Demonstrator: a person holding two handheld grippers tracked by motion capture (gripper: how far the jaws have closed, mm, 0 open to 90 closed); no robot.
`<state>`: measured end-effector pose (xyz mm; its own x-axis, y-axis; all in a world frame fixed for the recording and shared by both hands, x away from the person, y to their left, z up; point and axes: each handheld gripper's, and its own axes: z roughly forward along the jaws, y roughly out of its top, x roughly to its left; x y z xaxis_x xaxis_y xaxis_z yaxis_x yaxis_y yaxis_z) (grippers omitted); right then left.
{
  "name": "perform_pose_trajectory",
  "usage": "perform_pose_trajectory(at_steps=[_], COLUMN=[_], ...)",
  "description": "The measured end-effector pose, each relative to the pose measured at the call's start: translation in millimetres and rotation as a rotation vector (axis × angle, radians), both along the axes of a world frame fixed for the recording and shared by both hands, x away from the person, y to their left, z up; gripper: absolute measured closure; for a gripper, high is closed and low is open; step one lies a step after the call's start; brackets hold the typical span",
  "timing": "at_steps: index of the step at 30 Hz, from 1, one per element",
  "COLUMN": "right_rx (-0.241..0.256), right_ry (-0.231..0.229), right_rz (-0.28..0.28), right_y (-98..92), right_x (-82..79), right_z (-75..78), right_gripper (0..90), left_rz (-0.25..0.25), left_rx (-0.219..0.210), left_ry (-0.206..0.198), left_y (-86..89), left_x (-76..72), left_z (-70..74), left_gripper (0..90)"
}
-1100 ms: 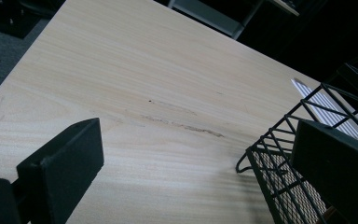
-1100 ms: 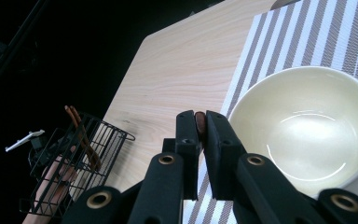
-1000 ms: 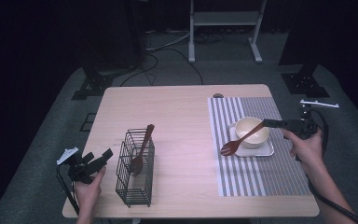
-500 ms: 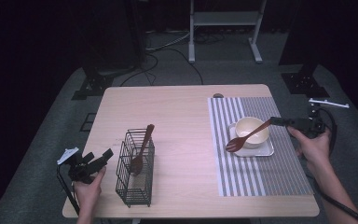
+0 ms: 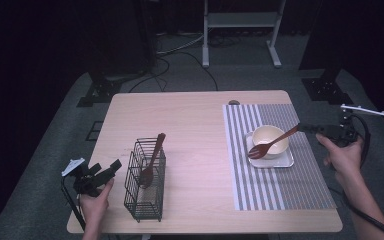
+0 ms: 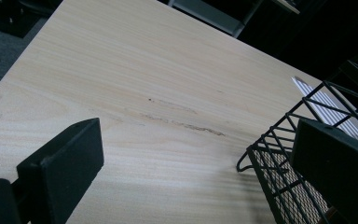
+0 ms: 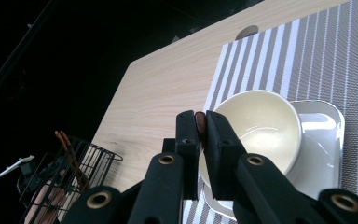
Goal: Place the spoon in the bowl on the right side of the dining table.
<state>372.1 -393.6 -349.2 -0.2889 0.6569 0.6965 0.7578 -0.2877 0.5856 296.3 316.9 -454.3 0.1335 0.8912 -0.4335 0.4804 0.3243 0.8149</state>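
Note:
A brown wooden spoon (image 5: 275,140) slants over the cream bowl (image 5: 271,136), which stands on a small white tray (image 5: 280,161). My right gripper (image 5: 303,128) is shut on the tip of its handle, at the right side of the striped placemat (image 5: 305,175). In the right gripper view the spoon handle (image 7: 199,120) is pinched between the jaws (image 7: 199,135), just in front of the bowl (image 7: 265,128). My left gripper (image 5: 105,168) stands open at the table's front left, beside a black wire basket (image 5: 144,192) that holds a second wooden spoon (image 5: 152,156). Its jaws (image 6: 196,172) have nothing between them.
The wire basket (image 6: 284,186) is close to the left gripper's right jaw. Bare wood tabletop (image 5: 190,130) lies between basket and placemat. A white tray (image 7: 324,154) sits under the bowl. Stands and cables are on the floor beyond the table.
My right gripper has drawn back to the right with the spoon, whose bowl end has shifted right along the cream bowl. The left gripper has stayed put.

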Motion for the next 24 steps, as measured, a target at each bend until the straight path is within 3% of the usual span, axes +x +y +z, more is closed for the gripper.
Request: perform_pose_trajectory(at_steps=[24], right_rx=[-0.005], right_ry=[-0.007], right_rz=[-0.107], right_y=[-21.8], right_x=[-4.2], right_z=[3.2], right_gripper=[83.6], left_rz=[0.0], left_rx=[0.002], left_ry=[-0.003], left_y=[0.1], left_x=[0.0], left_z=[0.1], left_gripper=[1.6])
